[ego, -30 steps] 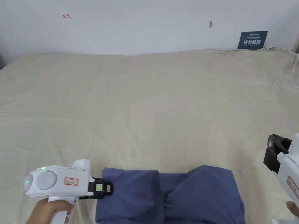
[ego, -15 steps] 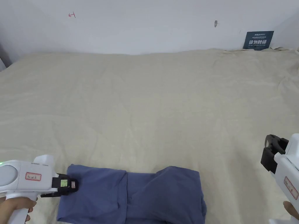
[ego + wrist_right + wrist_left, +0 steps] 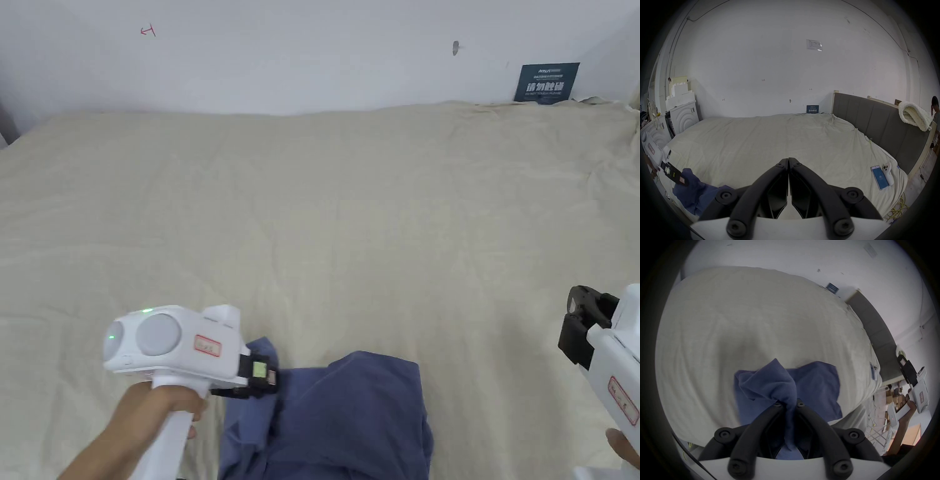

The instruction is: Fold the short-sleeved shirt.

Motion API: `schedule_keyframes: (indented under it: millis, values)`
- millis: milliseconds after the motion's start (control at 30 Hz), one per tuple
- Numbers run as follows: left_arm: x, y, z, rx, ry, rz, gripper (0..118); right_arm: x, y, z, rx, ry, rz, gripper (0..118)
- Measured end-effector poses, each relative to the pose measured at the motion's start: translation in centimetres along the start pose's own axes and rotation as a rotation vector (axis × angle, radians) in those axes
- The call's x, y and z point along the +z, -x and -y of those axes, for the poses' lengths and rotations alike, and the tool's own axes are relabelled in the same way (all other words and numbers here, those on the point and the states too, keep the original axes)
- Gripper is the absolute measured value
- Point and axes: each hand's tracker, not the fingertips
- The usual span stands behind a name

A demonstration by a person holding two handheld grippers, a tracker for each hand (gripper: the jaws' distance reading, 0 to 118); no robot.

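Observation:
A dark blue short-sleeved shirt (image 3: 350, 412) lies partly folded on the beige bed (image 3: 325, 219), near its front edge. My left gripper (image 3: 270, 378) is shut on the shirt's left edge and holds that part lifted and bunched over the rest. In the left gripper view the blue cloth (image 3: 778, 386) is pinched between the two black jaws of the left gripper (image 3: 789, 404). My right gripper (image 3: 578, 325) hangs at the far right, off the shirt. In the right gripper view the right gripper (image 3: 788, 160) has its jaws pressed together with nothing between them, and the shirt (image 3: 693, 191) lies low left.
A dark sign (image 3: 545, 83) leans on the white wall behind the bed. A grey headboard (image 3: 875, 129) with a cream knitted blanket (image 3: 914, 118) stands at the right. A phone (image 3: 880, 177) and a white device (image 3: 888, 173) lie on the bed's right side. White appliances (image 3: 683, 116) stand left.
My left gripper has carried the shirt's left edge to the right and up, over the middle of the shirt, which now looks narrower and bunched. The right gripper has stayed put.

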Motion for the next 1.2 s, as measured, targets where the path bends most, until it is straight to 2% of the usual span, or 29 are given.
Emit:
schedule_keyframes:
  millis: [400, 800, 833, 867, 900, 967, 1000, 1033, 1067, 1200]
  values:
    - [-9.0, -9.2, -0.4, -0.123, 0.112, 0.049, 6, 1.2, -1.1, 0.0, -0.008, 0.005, 0.034, 1]
    - [-12.5, -11.0, -0.2, -0.141, 0.137, -0.003, 8, 1.7, -1.9, 0.3, -0.012, 0.019, 0.059, 1]
    - [-12.5, -11.0, -0.1, -0.146, 0.136, -0.002, 13, 1.6, -1.9, 0.3, -0.013, 0.02, 0.06, 1]
    - [-12.4, -11.1, -0.1, -0.149, 0.135, 0.008, 23, 1.7, -1.9, 0.3, -0.013, 0.02, 0.06, 1]
    - [-12.3, -11.3, -0.1, -0.145, 0.131, 0.035, 39, 1.7, -1.8, 0.3, -0.014, 0.02, 0.059, 1]
    - [-11.8, -11.8, 0.0, -0.138, 0.116, 0.105, 86, 1.6, -1.8, 0.3, -0.014, 0.021, 0.057, 1]
    - [-11.6, -12.1, 0.0, -0.136, 0.108, 0.116, 103, 1.6, -1.7, 0.3, -0.011, 0.022, 0.056, 1]
    - [-11.1, -12.4, 0.2, -0.142, 0.097, 0.123, 113, 1.6, -1.6, 0.3, -0.01, 0.022, 0.056, 1]
    - [-10.7, -12.6, 0.2, -0.156, 0.077, 0.133, 117, 1.6, -1.6, 0.2, -0.009, 0.022, 0.055, 1]
    - [-8.8, -12.8, 0.2, -0.171, 0.005, 0.129, 117, 1.7, -1.5, 0.2, -0.007, 0.02, 0.055, 1]
